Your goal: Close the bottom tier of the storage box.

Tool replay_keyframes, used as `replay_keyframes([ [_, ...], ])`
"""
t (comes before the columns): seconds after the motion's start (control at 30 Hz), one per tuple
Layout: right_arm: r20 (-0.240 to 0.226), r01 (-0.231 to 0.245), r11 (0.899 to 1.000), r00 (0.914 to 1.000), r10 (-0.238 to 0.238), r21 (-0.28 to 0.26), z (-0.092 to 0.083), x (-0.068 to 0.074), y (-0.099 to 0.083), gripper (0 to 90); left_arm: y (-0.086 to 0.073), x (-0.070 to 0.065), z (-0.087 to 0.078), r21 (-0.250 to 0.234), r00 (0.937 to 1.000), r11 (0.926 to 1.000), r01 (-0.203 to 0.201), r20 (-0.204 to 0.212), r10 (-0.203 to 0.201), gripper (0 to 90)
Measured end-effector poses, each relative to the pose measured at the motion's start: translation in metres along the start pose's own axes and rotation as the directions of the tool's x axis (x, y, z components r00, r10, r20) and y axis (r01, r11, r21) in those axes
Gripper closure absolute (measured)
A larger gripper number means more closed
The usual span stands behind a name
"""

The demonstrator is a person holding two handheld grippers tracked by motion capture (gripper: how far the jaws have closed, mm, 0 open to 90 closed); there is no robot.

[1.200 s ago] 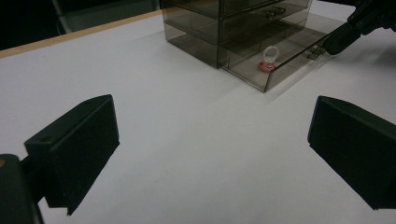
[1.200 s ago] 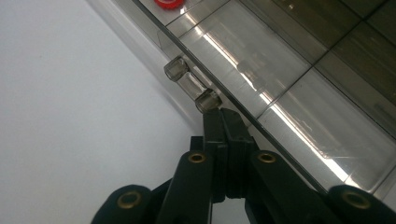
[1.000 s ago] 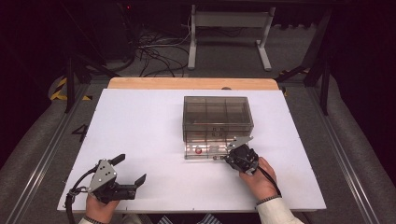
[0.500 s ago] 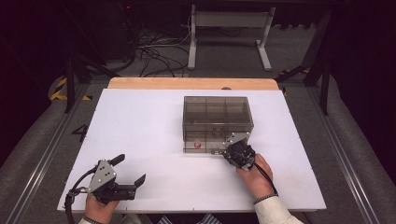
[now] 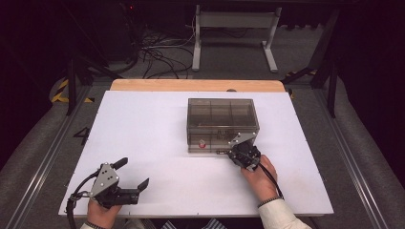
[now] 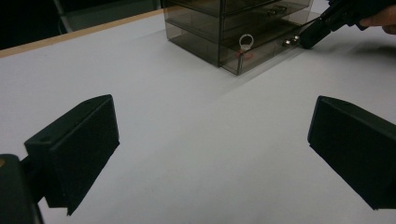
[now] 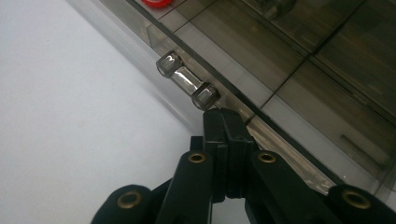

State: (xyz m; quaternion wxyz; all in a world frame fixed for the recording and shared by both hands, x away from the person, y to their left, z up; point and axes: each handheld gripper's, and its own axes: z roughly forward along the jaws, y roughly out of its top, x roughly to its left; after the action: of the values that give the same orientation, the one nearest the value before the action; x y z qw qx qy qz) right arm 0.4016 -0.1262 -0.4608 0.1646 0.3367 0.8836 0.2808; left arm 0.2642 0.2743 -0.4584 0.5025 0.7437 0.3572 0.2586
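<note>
Drawer cabinet point(image 5: 222, 125) of smoky clear plastic stood right of the middle of the white table point(image 5: 143, 133), its long axis running across the table and its drawer fronts facing the person. On the bottom drawer front a small clear bar handle point(image 7: 187, 87) lay parallel to that front, level with the table; in the right gripper view it ran slantwise from upper left to lower right. A white ring with something red under it point(image 6: 246, 44) showed inside the lower left drawer. The right gripper point(image 7: 224, 122) was at the cabinet's near right corner, pointing at the bottom drawer front, its jaws clenched together with nothing between them; their tips sat just beside the near end of the handle, and whether they touched it could not be told. The left gripper point(image 5: 131, 174) rested well apart from the cabinet, near the table's front left edge, held in the person's left hand point(image 5: 101, 213), its jaws spread wide and empty over bare table, pointing toward the cabinet.
</note>
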Motion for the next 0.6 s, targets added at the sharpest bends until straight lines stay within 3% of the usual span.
replay_keyframes([
  [0.37, -0.004, -0.031, 0.999, 0.9995, 0.031, -0.031, 0.0039, -0.006, 0.0005, 90.0, 0.0, 0.0001, 0.0, 0.0, 1.0, 1.0, 0.001, 0.001, -0.001, 2.7],
  [0.6, 0.019, -0.03, 0.998, 0.9993, 0.032, -0.056, 0.0069, -0.0071, 0.0013, 90.0, 0.0, 0.0001, 0.0002, 0.002, 1.0, 1.0, 0.0, 0.001, 0.0, 2.7],
])
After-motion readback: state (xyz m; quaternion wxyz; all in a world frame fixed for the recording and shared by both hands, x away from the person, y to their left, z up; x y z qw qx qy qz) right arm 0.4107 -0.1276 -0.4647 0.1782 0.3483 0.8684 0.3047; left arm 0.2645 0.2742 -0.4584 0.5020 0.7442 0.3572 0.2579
